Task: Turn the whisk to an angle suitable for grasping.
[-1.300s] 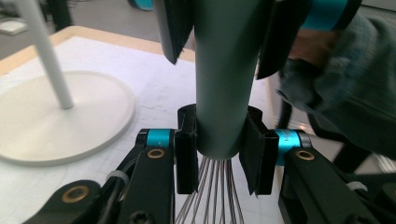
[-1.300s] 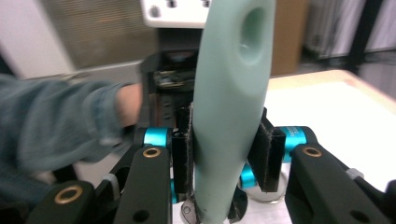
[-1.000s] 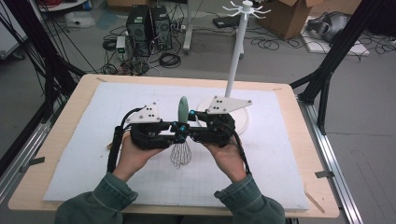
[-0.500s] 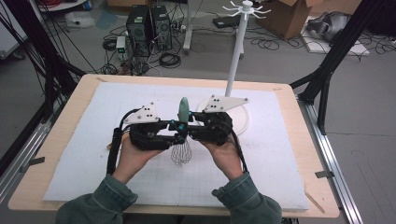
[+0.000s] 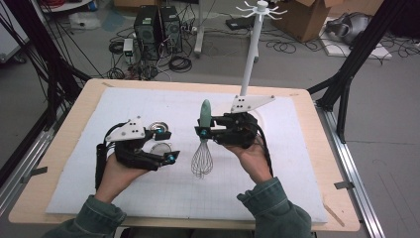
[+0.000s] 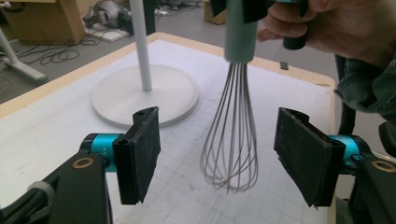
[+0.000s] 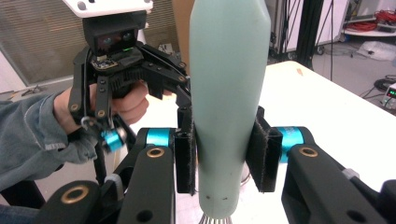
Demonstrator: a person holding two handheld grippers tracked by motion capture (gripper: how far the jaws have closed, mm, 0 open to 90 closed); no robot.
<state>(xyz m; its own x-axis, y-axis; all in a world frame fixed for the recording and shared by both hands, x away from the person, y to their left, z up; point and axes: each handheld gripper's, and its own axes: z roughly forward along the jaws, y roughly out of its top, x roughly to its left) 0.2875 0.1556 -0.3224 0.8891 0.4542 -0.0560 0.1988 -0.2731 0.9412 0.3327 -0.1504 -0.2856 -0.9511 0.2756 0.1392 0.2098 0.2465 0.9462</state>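
A whisk with a pale green handle (image 5: 205, 113) hangs upright above the white mat, its wire loops (image 5: 202, 158) pointing down. My right gripper (image 5: 202, 131) is shut on the handle. In the right gripper view the handle (image 7: 229, 93) stands between the two pads (image 7: 186, 151) of my right gripper (image 7: 223, 156). My left gripper (image 5: 169, 146) is to the left of the whisk, open and empty. In the left gripper view the wires (image 6: 232, 140) hang beyond the wide-apart jaws of my left gripper (image 6: 222, 161), apart from both pads (image 6: 142, 154).
A white hook stand has its pole (image 5: 250, 54) behind the right gripper and its round base (image 6: 144, 95) on the mat (image 5: 148, 101). The wooden table edge (image 5: 49, 201) borders the mat. Cables and boxes lie on the floor beyond.
My left gripper has drawn away from the whisk handle to the left and toward the person, and now stands open. The right gripper has kept hold of the whisk.
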